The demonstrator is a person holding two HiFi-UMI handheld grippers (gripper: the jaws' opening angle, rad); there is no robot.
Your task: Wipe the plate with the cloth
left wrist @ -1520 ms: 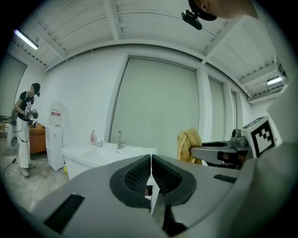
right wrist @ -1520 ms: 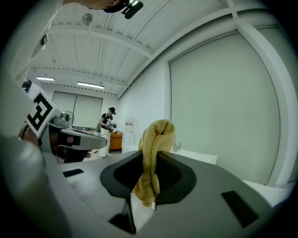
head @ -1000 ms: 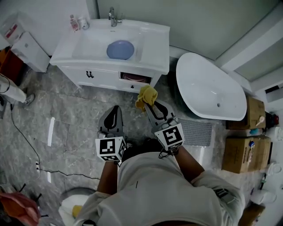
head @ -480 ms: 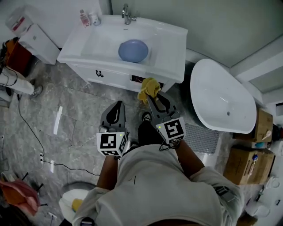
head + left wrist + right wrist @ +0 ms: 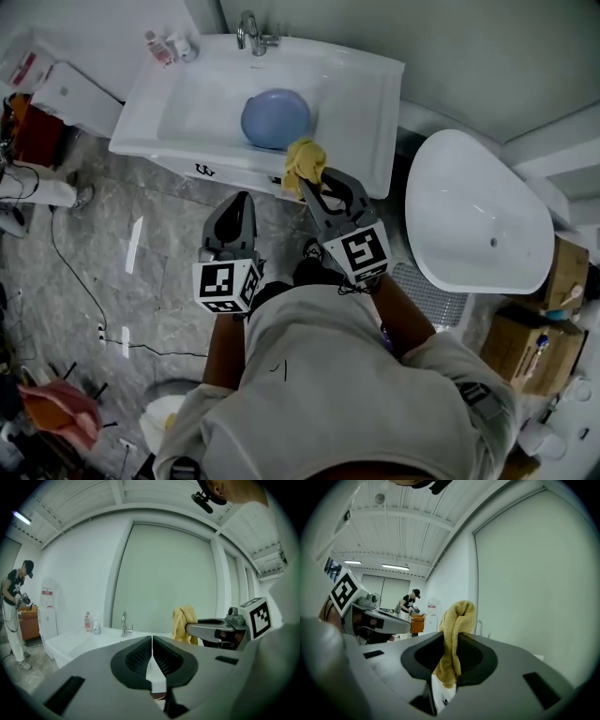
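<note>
Even indoor light, sharp head view, fisheye-warped gripper views

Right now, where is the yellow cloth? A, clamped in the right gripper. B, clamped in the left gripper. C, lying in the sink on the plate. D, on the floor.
A: the right gripper view shows the yellow cloth pinched between the jaws of the right gripper, while the left gripper has its jaws together with nothing between them.
</note>
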